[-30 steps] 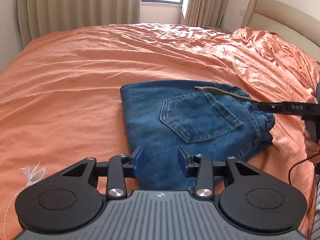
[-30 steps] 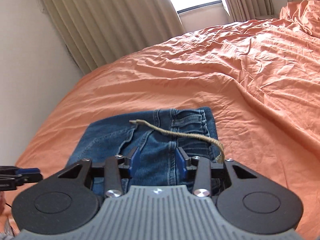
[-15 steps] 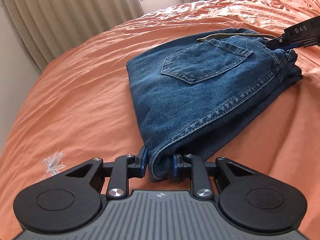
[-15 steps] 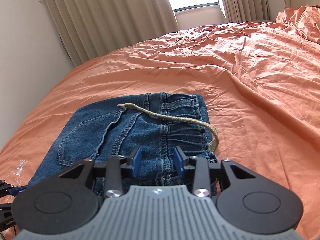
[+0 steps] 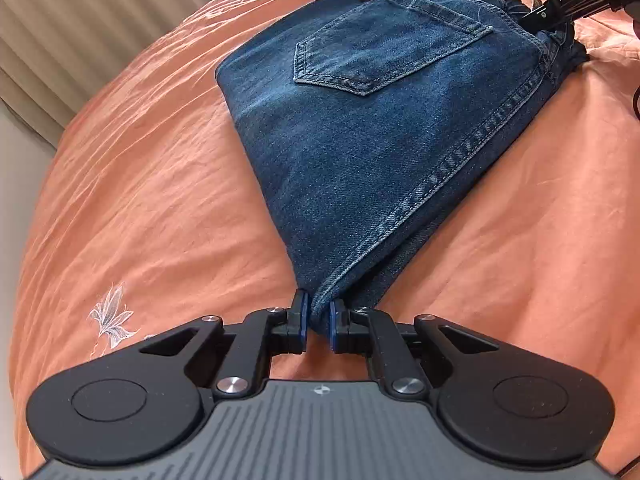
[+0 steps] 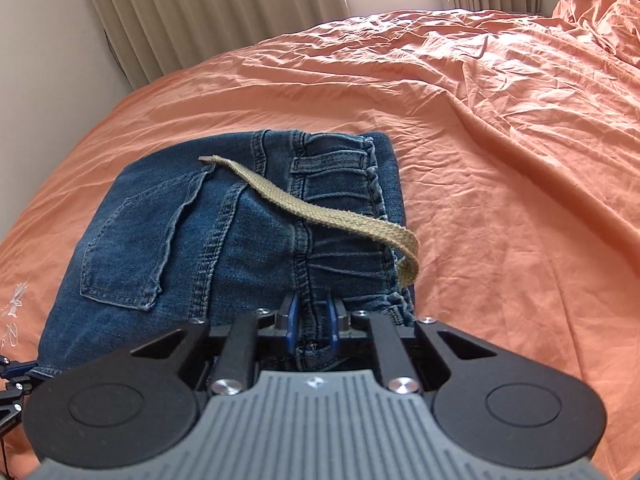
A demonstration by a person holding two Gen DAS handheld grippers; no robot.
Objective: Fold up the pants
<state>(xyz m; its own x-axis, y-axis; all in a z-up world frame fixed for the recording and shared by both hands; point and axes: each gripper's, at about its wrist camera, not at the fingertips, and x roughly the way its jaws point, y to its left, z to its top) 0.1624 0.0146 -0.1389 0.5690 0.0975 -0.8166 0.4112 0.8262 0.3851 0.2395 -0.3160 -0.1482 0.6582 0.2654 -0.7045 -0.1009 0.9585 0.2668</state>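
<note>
Folded blue jeans lie on the orange bed, back pocket up, with a tan drawstring across the waistband. My left gripper is shut on the near folded corner of the jeans. My right gripper is shut on the waistband edge of the jeans. The right gripper also shows at the far top right of the left wrist view, and the left gripper at the lower left edge of the right wrist view.
The orange bedsheet is wrinkled and spreads all around the jeans. Beige curtains and a window stand beyond the bed. A white flower embroidery marks the sheet near my left gripper.
Both grippers moved down onto the jeans and closed: the left on the near corner, the right on the waistband. They were open above the jeans a second ago.
</note>
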